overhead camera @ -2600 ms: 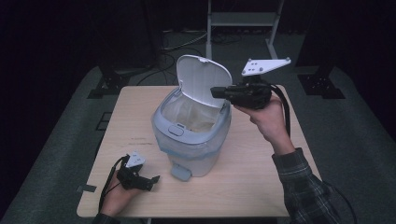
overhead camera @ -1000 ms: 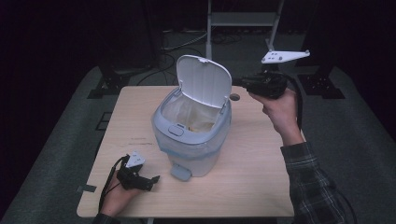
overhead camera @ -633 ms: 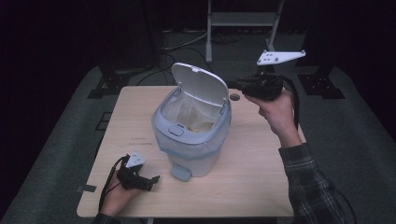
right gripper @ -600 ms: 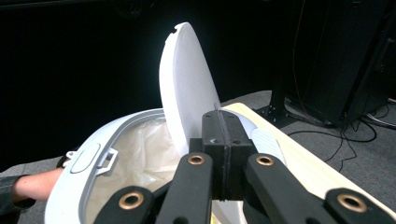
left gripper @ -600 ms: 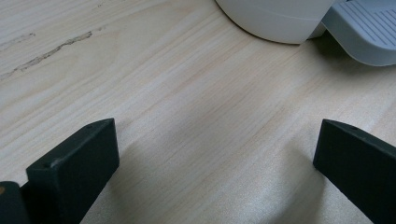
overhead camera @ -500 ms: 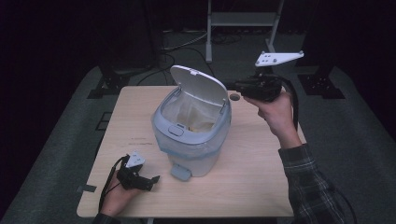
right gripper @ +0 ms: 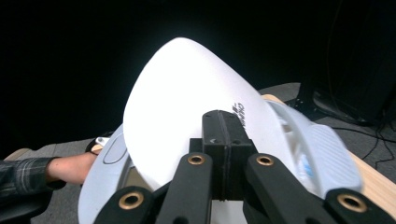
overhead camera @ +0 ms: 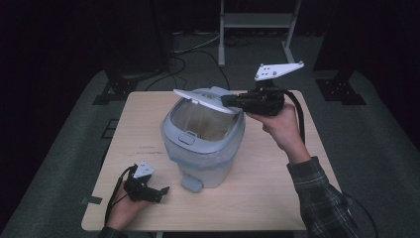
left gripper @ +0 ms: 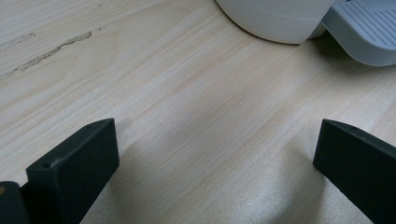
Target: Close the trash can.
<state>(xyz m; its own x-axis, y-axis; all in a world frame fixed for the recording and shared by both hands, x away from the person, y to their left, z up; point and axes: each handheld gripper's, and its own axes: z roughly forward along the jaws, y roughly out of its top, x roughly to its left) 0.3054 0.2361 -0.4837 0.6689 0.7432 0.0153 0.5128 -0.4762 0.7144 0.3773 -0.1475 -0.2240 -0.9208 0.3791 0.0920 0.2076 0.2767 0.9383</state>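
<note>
Change: white hinged lid point(overhead camera: 205, 99) has dropped from upright to nearly level since earlier; right gripper point(overhead camera: 229, 100) has followed it down, jaws pressed together, tips against the lid top, gripping nothing. Item: pale blue-grey plastic pedal bin point(overhead camera: 203, 141), liner inside, centre of light wooden table point(overhead camera: 277, 198). Lettering on lid point(right gripper: 239, 112) unreadable. Left gripper point(overhead camera: 161, 192) rests on table, jaws wide, empty.
</note>
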